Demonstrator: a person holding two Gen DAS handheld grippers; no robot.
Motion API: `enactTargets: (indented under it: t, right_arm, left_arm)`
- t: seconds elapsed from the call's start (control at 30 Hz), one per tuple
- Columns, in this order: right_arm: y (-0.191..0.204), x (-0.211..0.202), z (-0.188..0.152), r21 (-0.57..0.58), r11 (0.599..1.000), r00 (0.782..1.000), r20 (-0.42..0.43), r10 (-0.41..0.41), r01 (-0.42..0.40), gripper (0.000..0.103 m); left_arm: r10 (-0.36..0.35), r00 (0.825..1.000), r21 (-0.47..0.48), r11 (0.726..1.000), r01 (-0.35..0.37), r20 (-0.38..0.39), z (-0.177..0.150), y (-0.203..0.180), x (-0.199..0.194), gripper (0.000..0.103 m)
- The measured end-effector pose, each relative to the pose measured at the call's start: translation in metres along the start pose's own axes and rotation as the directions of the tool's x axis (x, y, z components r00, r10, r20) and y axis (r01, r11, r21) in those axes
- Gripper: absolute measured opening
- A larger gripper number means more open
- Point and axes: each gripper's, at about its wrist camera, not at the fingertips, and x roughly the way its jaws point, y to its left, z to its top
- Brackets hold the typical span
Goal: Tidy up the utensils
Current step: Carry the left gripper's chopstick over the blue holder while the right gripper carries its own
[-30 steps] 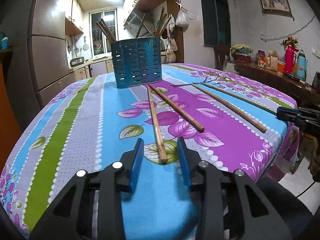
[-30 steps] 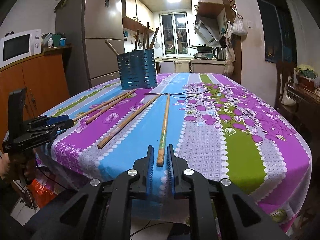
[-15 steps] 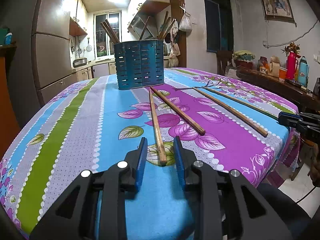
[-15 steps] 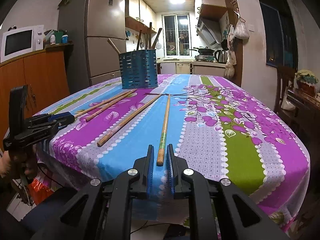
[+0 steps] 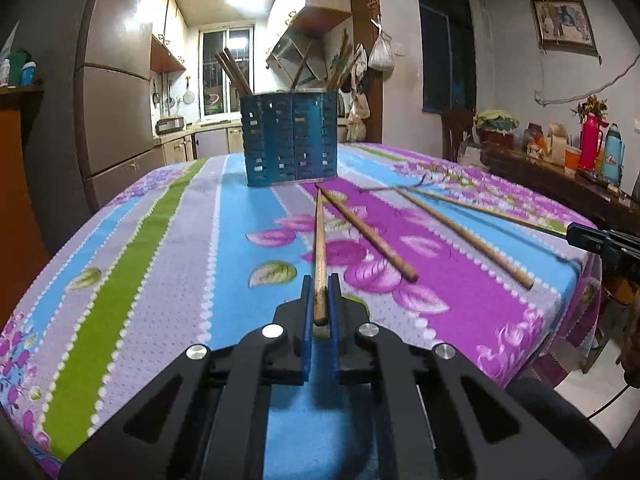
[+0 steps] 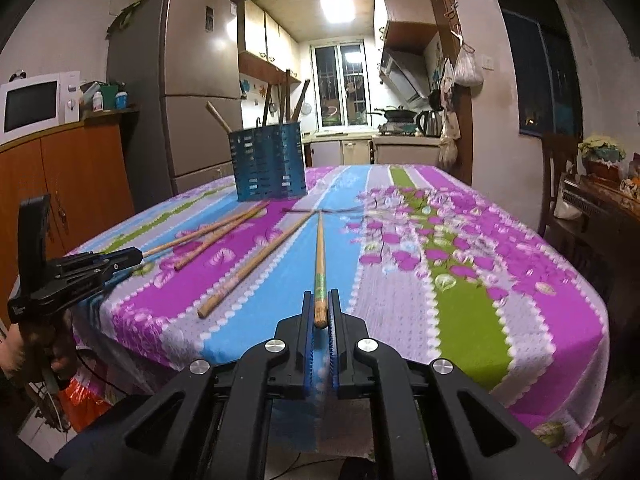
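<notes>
My left gripper (image 5: 320,300) is shut on the near end of a wooden chopstick (image 5: 320,248) that points toward the blue slotted utensil holder (image 5: 290,140) at the far side of the table. My right gripper (image 6: 320,308) is shut on the near end of another chopstick with a green band (image 6: 319,256). The holder (image 6: 268,164) has several chopsticks standing in it. Loose chopsticks lie on the cloth: one (image 5: 366,234) beside the left-held one, another (image 5: 464,238) further right, and one (image 6: 256,264) left of the right-held one.
The table has a striped floral cloth (image 5: 168,264) with rounded edges. A fridge (image 6: 192,92) and orange cabinet with microwave (image 6: 32,104) stand to the left. A sideboard with flasks (image 5: 592,152) is at the right. The left gripper shows at the table's left edge in the right wrist view (image 6: 132,256).
My left gripper's jaws have closed from open onto the chopstick end. My right gripper has closed fully on its chopstick. Both views have dropped lower toward the table.
</notes>
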Motion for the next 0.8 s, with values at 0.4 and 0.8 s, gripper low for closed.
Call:
enactTargets:
  t: [0.4,0.8]
  right_arm:
    - [0.002,-0.035,0.075,-0.091,0.996,0.991,0.128,0.024,-0.012,0.008]
    - [0.008,-0.009,0.158,-0.193,0.980,0.984,0.161,0.075,-0.043,0.008]
  left_arm:
    - [0.004,0.987,0.021,1.000,-0.007,0.162,0.066,0.004,-0.033,0.005]
    - [-0.030,0.972,0.067,0.998,0.015,0.232,0.140,-0.005,-0.009,0.005]
